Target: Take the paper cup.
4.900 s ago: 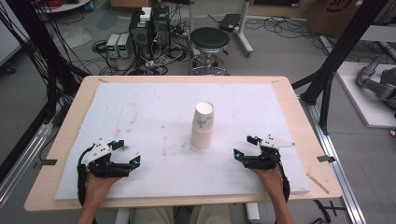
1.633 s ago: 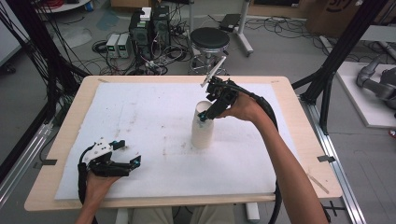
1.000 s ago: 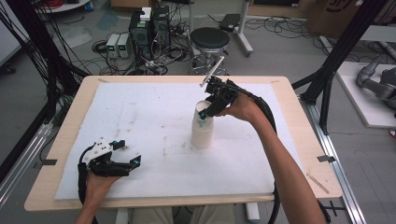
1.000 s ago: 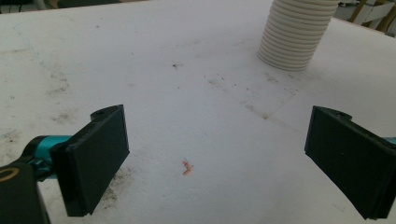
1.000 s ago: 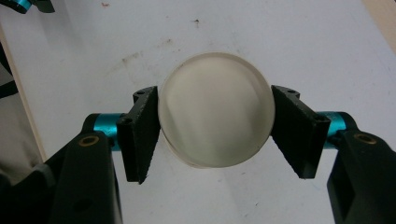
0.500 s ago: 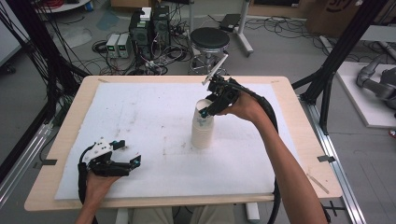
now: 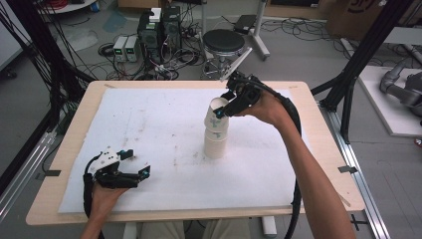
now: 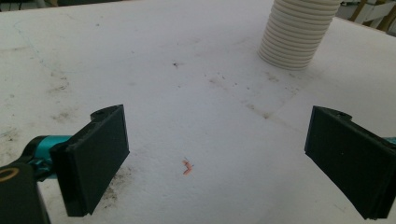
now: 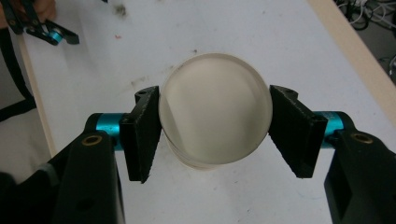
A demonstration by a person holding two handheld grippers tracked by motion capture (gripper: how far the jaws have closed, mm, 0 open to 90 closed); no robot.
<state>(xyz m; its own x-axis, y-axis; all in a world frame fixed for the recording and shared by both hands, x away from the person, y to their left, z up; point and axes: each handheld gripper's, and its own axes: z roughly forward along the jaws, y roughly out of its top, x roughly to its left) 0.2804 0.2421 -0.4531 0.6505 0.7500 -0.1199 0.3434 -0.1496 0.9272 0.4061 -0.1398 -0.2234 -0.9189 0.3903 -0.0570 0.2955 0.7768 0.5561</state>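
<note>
A stack of upturned white paper cups (image 7: pixel 215 143) stands in the middle of the white mat (image 7: pixel 149 119). My right gripper (image 7: pixel 222 110) is shut on the top cup (image 7: pixel 217 113) and holds it a little above the rest, still partly sleeved over them. In the right gripper view the cup (image 9: pixel 215 102) has a black pad pressed on either side, with my right gripper (image 9: pixel 215 127) looking down on it. My left gripper (image 7: pixel 138 163) rests open on the mat near the front left. From the left gripper view, its jaws (image 8: pixel 217 158) stand wide with nothing between them, and the stack (image 8: pixel 299 32) is far ahead.
The mat covers a wooden table (image 7: pixel 79 129). A stool (image 7: pixel 224 42), computer boxes (image 7: pixel 159 25) and cables sit on the floor beyond the far edge. Black frame posts (image 7: pixel 358 64) rise at both sides. A tiny red scrap (image 8: pixel 187 167) lies on the mat by my left gripper.
My right gripper came from the front right of the table to the stack, shut on the top cup and has now raised it slightly. The left gripper has stayed put.
</note>
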